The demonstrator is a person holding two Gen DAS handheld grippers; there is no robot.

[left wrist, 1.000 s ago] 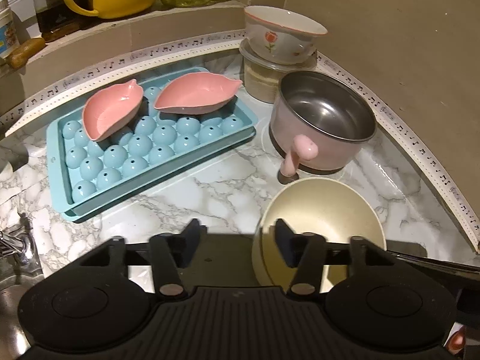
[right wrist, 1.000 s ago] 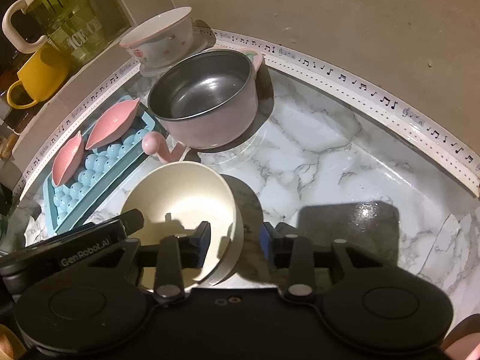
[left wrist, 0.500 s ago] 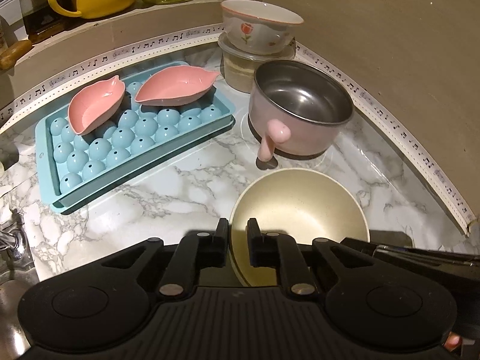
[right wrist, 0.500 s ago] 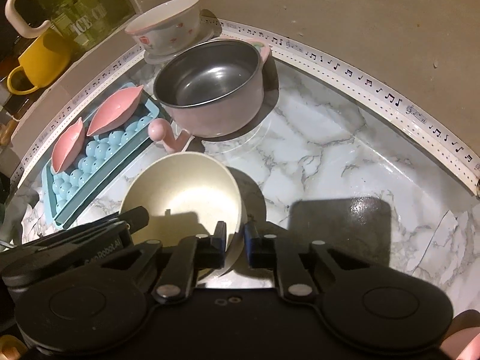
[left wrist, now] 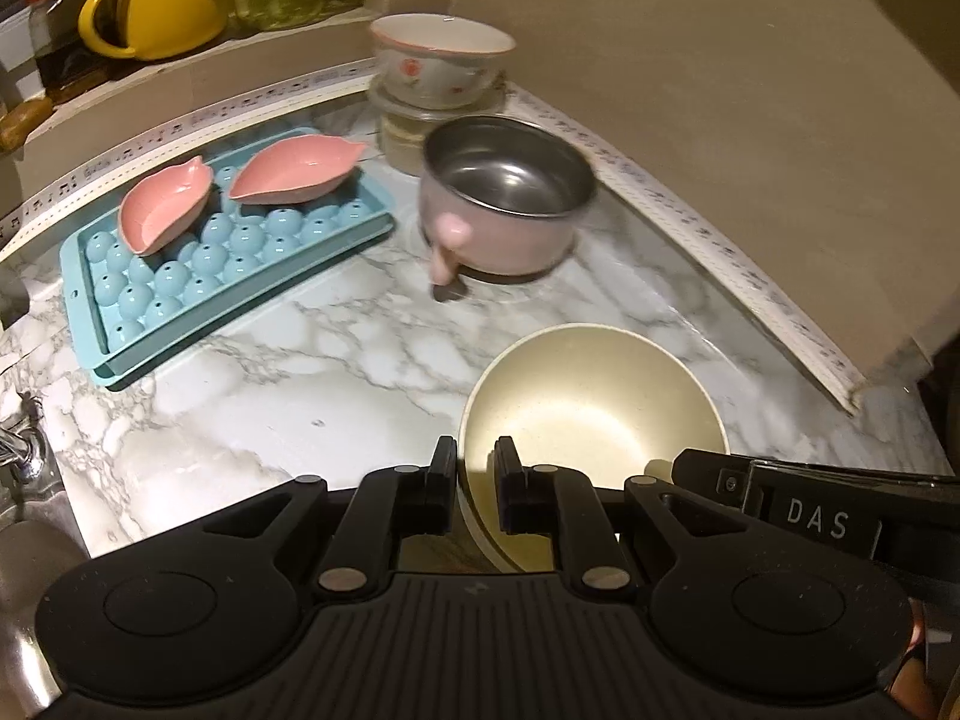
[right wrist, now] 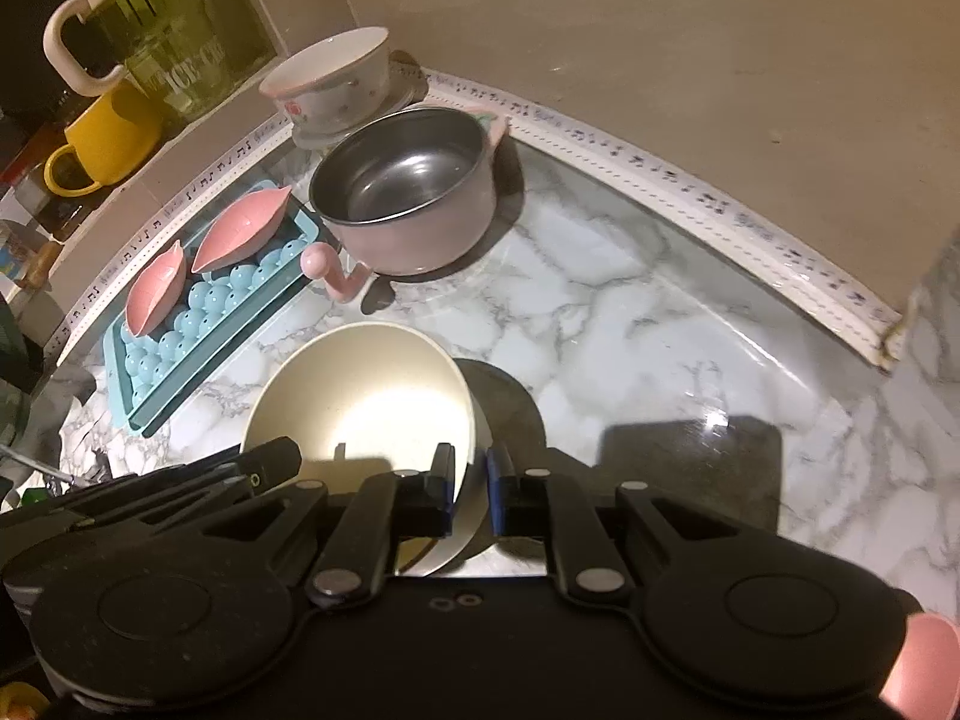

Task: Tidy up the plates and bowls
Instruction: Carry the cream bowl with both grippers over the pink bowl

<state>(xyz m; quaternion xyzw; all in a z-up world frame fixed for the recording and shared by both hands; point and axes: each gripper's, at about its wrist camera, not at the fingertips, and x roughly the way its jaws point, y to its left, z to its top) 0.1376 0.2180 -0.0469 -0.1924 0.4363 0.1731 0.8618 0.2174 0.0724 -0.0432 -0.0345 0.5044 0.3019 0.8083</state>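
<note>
both grippers' fingers, left [left wrist: 474, 474] and right [right wrist: 471, 480], clench the cream bowl [left wrist: 591, 414] rim; a tag [left wrist: 819, 519] reads "das".

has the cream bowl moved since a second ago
Yes. The cream bowl, pinched at its rim by both the left gripper and the right gripper, now casts a shadow set apart on the marble counter, so it has lifted off it.
</note>
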